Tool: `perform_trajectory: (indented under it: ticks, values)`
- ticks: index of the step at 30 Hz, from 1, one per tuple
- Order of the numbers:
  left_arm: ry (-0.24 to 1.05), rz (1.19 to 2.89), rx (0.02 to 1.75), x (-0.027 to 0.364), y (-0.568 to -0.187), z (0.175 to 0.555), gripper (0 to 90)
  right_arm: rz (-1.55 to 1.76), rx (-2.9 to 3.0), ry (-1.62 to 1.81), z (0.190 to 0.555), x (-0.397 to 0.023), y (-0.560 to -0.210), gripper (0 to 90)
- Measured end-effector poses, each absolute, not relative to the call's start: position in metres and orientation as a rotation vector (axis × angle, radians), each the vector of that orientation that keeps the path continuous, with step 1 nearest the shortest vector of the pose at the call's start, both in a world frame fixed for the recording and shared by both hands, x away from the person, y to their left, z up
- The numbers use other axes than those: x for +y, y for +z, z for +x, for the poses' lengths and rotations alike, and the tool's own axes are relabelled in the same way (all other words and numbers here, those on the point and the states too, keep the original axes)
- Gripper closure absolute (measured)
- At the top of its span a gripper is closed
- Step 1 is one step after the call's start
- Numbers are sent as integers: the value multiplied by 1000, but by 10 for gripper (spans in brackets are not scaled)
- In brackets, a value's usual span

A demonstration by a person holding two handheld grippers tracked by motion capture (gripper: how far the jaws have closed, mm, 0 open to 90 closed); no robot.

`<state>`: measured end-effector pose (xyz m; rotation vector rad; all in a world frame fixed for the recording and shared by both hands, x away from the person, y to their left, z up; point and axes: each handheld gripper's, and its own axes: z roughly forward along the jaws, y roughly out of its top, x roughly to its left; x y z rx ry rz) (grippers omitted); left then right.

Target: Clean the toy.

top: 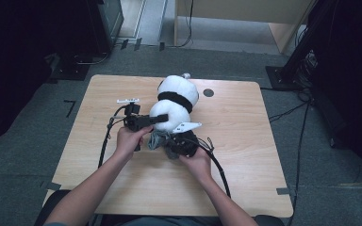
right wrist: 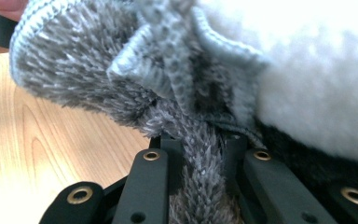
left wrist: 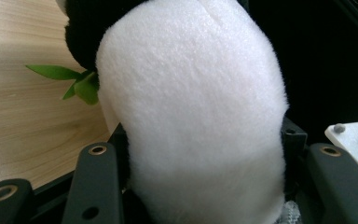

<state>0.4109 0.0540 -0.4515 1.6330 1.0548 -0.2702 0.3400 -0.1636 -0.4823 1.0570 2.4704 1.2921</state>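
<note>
High view: plush panda (top: 175, 101) lies mid-table (top: 245, 155); grey knit sock (top: 159, 139) just below it, between both hands.
Left gripper view: left gripper (left wrist: 200, 154) grasps the panda's white body.
Right gripper view: right gripper (right wrist: 200, 158) is clenched on the sock's fuzzy fabric, centre frame.

wood table (top: 245, 155) | on it: panda plush (top: 176, 101); grey knit item (top: 159, 139)

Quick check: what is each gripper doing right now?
Left gripper: jaws closed on the plush panda, gripping its white body.
Right gripper: jaws closed on the grey knitted fabric beside the panda.
</note>
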Motion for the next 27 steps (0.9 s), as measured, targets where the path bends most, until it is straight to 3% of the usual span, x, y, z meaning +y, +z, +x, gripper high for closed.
perform_trajectory:
  ticks: [27]
  values:
    - [-322,1610,1037,65,-450,414,435,1386,2293,1195,364,-232,-475,779]
